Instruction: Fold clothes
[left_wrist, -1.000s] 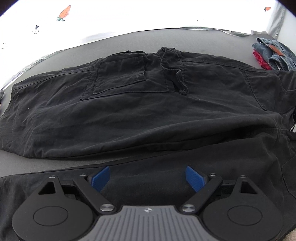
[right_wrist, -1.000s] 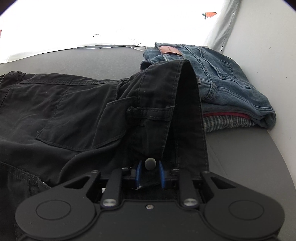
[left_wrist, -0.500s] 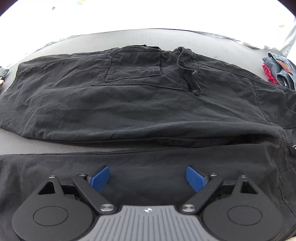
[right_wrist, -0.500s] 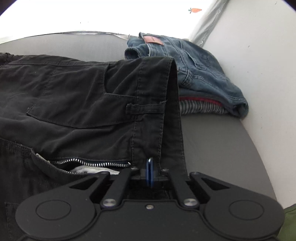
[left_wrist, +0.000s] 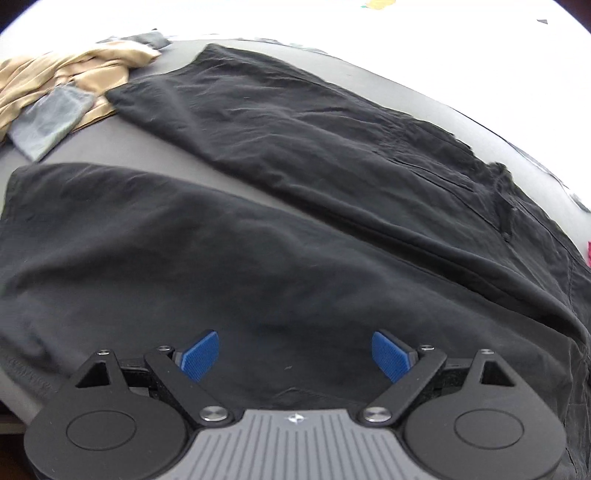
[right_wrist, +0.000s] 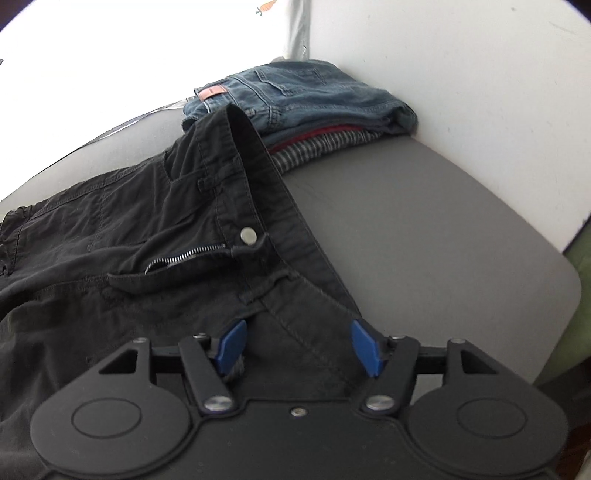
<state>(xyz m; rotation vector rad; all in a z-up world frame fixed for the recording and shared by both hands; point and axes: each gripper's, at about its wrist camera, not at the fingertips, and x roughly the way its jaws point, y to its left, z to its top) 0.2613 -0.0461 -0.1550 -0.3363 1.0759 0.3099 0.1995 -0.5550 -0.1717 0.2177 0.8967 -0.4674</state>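
Black cotton trousers (left_wrist: 280, 206) lie spread across the grey worktop (right_wrist: 424, 236), waistband just beside folded blue jeans (right_wrist: 306, 92). Left tool (left_wrist: 295, 354) and right tool (right_wrist: 297, 345) both gape wide above the trousers, gripping nothing.

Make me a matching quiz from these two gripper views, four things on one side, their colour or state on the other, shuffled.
Things:
1. black cargo trousers
2. folded denim jeans
3. crumpled satin garment
4. right gripper

States:
A. tan, bunched at the far left
B. open, over the waistband
C. blue, top of the stack
D. spread flat, zip undone

Pairs: 1-D, 2-C, 3-A, 4-B
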